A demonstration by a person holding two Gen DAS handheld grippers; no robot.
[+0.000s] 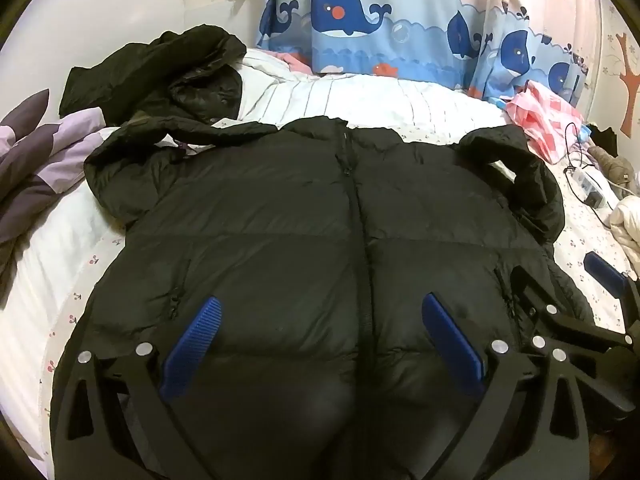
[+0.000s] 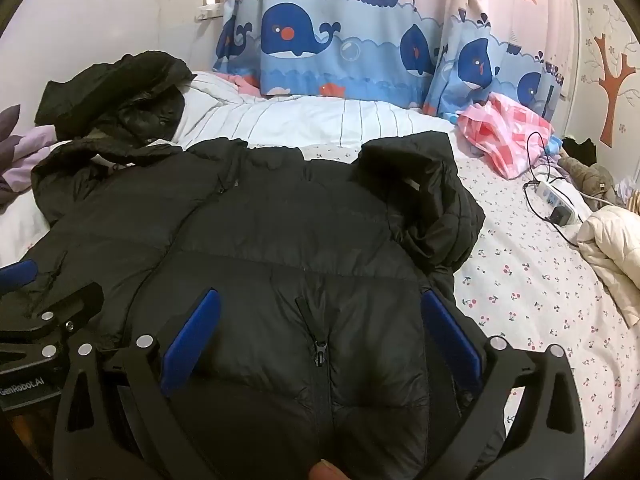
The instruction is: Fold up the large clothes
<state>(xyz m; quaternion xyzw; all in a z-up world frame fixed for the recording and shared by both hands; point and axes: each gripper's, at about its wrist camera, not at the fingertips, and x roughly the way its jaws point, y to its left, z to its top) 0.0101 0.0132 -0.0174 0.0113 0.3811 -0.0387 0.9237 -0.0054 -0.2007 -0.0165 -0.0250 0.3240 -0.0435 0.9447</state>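
Big black puffy jacket (image 1: pixel 280 216) spread flat on the bed (image 1: pixel 360 96), front side up, zipper (image 1: pixel 358 240) shut down the middle. One sleeve (image 2: pixel 436 200) bent back over the jacket on the right side. Second dark jacket (image 1: pixel 160 76) in a crumpled heap at the far left of the bed, just beside the flat one. Pink plastic bag (image 2: pixel 504 132) lying far right by the whale curtain (image 2: pixel 360 48); cannot tell what is inside. White power strip (image 2: pixel 556 200) with a black cord near the bag. Cream coat (image 2: pixel 612 248) at the right edge. Left hand-held gripper (image 1: pixel 320 344) wide open above the jacket's lower middle, holding nothing. Right hand-held gripper (image 2: pixel 320 344) wide open too, over the pocket zipper (image 2: pixel 320 350), holding nothing.
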